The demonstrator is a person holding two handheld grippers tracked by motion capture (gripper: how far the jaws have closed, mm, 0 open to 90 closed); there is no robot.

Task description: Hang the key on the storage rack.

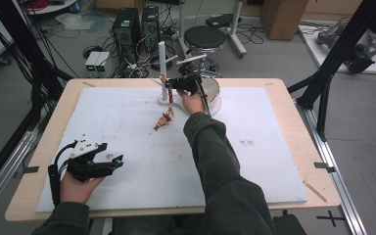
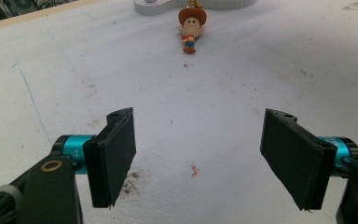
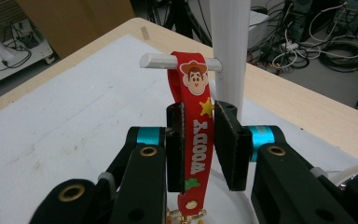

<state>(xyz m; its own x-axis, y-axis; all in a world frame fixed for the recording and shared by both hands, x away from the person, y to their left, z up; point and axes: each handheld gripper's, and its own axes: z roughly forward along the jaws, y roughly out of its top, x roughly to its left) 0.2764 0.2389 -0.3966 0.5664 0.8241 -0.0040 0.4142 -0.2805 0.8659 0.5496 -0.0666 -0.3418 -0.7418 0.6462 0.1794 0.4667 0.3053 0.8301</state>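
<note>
1. Nearest the camera in the high view: a person's left hand (image 1: 76, 188) at the near left of the surface (image 1: 127, 147), holding the left gripper (image 1: 119, 159).
2. Left gripper jaws wide apart in the left gripper view, with nothing between them, just the bare white surface.
3. Well ahead of that gripper: a small toy figure (image 2: 190, 29) with a brown hat, lying flat on the surface, just in front of a white base (image 2: 154, 6).
4. Same toy figure in the high view, near the middle of the surface, just beside the foot of the white stand (image 1: 163, 63).
5. Far side of the surface: the right gripper (image 1: 169, 84) held up by the right hand (image 1: 191, 101), close against the white stand.
6. Right gripper pressed shut on the red strap (image 3: 195, 126) in the right gripper view, one black pad on each side of it.
7. Red strap looped over a short grey peg (image 3: 156, 61) sticking out sideways from the white stand.
8. Strap hanging straight down from the peg, with a cowboy face, a yellow star and the word WOODY on it.
9. Gold ring (image 3: 186, 215) at the bottom end of the strap, below the jaws.
10. Round white bowl (image 1: 213, 95) just beside the stand, behind the right hand.
</note>
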